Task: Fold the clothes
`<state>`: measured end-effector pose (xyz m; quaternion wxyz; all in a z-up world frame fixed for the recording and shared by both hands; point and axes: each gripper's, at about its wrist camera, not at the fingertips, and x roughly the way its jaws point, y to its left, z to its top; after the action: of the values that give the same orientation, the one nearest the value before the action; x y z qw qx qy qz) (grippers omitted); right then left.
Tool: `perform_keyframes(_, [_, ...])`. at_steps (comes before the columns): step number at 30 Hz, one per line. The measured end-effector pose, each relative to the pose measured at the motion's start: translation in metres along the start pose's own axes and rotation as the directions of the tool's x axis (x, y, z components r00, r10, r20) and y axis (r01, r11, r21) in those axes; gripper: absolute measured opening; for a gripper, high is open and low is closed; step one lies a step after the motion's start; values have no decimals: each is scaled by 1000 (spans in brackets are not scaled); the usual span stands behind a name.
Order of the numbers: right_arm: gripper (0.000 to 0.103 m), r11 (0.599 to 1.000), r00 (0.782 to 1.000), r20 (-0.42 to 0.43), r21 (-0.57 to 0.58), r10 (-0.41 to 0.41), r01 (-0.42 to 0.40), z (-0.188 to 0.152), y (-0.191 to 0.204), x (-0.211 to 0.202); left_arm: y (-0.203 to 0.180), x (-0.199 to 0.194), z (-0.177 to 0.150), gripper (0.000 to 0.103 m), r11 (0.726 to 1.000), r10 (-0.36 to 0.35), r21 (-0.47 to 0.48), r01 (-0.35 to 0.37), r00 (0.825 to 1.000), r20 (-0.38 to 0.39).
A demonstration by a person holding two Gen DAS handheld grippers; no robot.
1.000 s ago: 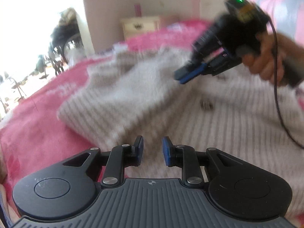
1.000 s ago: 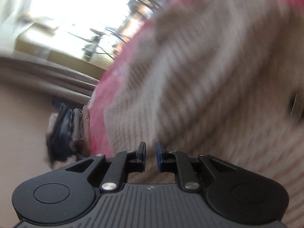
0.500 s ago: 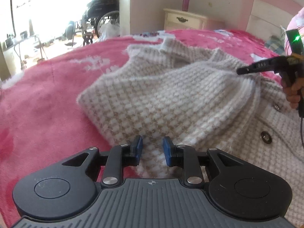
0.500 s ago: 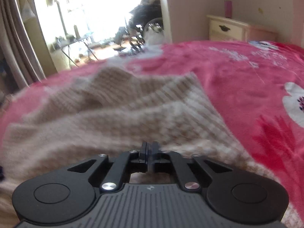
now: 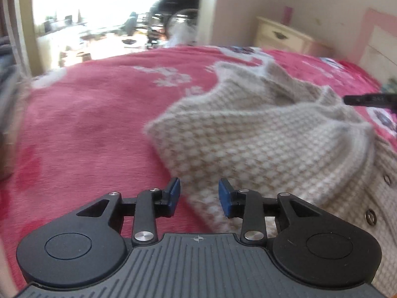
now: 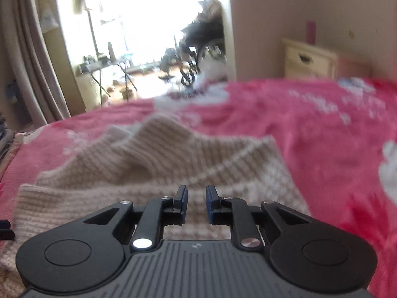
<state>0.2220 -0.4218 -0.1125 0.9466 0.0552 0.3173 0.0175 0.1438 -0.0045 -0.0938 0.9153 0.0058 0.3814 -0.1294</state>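
Half a second ago the right gripper point(image 6: 196, 203) had its jaws pressed together at the knit; now they stand apart with nothing between them, hovering just above the cloth. The left gripper point(image 5: 198, 197) had its jaws apart then and has them apart now, a little wider, and empty. From the left wrist view the sweater point(image 5: 268, 139) sat more to the centre before; it now lies toward the right of the frame, with more bare blanket point(image 5: 86, 124) showing on the left.

The sweater is a cream and beige waffle-knit cardigan, lying on a pink blanket with white flower shapes that covers the bed. Its near flap is folded over the body — the fold makes a thick rounded edge running toward the left gripper. Two dark buttons point(image 5: 369, 217) show along the placket at the right edge of the left wrist view. The far edge of the sweater stands up in soft peaks. The tip of the right gripper is visible beyond the sweater's far right side. Past the blanket, a cream nightstand point(image 6: 310, 59) stands against the wall.
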Motion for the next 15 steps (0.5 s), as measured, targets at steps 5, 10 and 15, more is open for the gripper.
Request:
perform_keyframes(5, [14, 995, 996, -67, 84, -54, 60, -13, -44, 27, -16, -39, -6, 35, 988, 127, -93, -127, 992, -1])
perform_keyframes(10, [18, 981, 999, -32, 188, -33, 38, -12, -74, 11, -50, -79, -17, 36, 953, 249, -160, -256, 967, -61])
perform_keyframes(15, [18, 964, 998, 46, 263, 37, -48, -11, -80, -29, -74, -104, -14, 36, 900, 396, -142, -411, 910, -122])
